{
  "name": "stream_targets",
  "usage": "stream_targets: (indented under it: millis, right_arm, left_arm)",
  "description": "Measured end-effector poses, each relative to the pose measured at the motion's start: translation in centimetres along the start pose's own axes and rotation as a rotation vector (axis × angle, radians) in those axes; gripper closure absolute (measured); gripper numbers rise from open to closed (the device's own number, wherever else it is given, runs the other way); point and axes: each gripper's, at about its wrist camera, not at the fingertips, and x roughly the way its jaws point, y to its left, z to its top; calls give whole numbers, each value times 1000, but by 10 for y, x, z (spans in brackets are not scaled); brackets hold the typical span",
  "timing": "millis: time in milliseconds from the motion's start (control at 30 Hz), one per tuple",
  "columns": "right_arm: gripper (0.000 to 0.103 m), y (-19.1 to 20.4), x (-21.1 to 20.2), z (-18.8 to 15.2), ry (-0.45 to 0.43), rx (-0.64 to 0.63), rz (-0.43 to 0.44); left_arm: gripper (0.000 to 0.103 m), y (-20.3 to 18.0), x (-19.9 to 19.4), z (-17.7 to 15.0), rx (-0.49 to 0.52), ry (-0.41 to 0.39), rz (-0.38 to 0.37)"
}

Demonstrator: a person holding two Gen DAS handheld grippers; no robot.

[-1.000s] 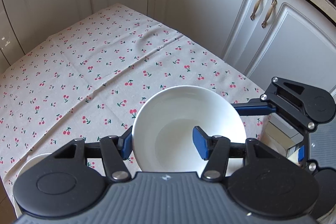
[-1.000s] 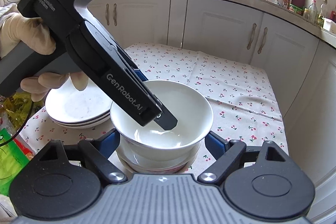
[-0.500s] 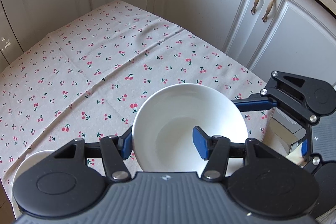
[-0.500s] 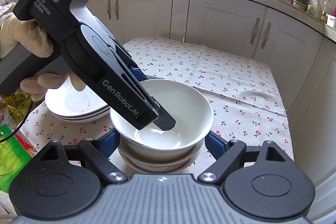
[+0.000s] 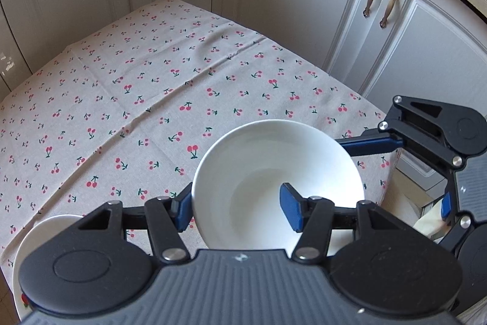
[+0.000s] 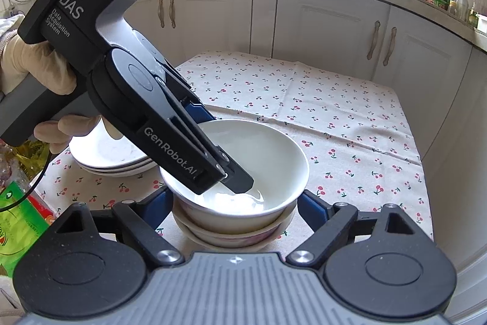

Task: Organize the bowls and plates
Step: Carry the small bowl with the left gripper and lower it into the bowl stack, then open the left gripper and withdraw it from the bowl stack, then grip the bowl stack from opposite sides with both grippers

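Both wrist views look steeply down, close, sharing the white bowl (image 5: 278, 181).

Left tool (image 6: 194, 139): black-and-grey housing, white "DAS" and "GenRobot.AI" lettering, blue fingers, silver screws; pale glove (image 6: 39, 72) at frame left.

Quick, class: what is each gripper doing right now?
Left gripper: jaws closed on the top bowl, just easing open.
Right gripper: jaws open astride the bowl stack, just widened.
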Motion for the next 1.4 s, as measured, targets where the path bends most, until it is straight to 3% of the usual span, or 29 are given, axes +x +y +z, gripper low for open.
stream_targets:
  millis: [133,367,667,933,1067,1267,1400]
  right_arm:
    - [0,3,-4,0,-25,-22,-7]
    - [0,3,-11,0,-44,-51,-14]
    - [0,0,-18,-8,-31,-76,-10]
    - [0,0,-22,-17,-7,-119,-6]
    - [0,0,-20,-23,6,-124,-5]
    - [0,-10,-11,-32,55,-122,11]
    - [0,-18,1,-33,84,-128,36]
  left_arm:
    - [39,0,-5,-2,-4,-23,-3]
    - [32,-5,-19,-20,7,-61,7]
    - [7,-1,-51,-45,-34,-188,-14]
    - [4,-2,-57,-77,-83,-281,-5]
    - [4,-9,-52,-90,-58,-309,-4]
    - [1,-26,-34,-98,48,-222,43]
    - [1,-27,-23,-101,82,-189,31]
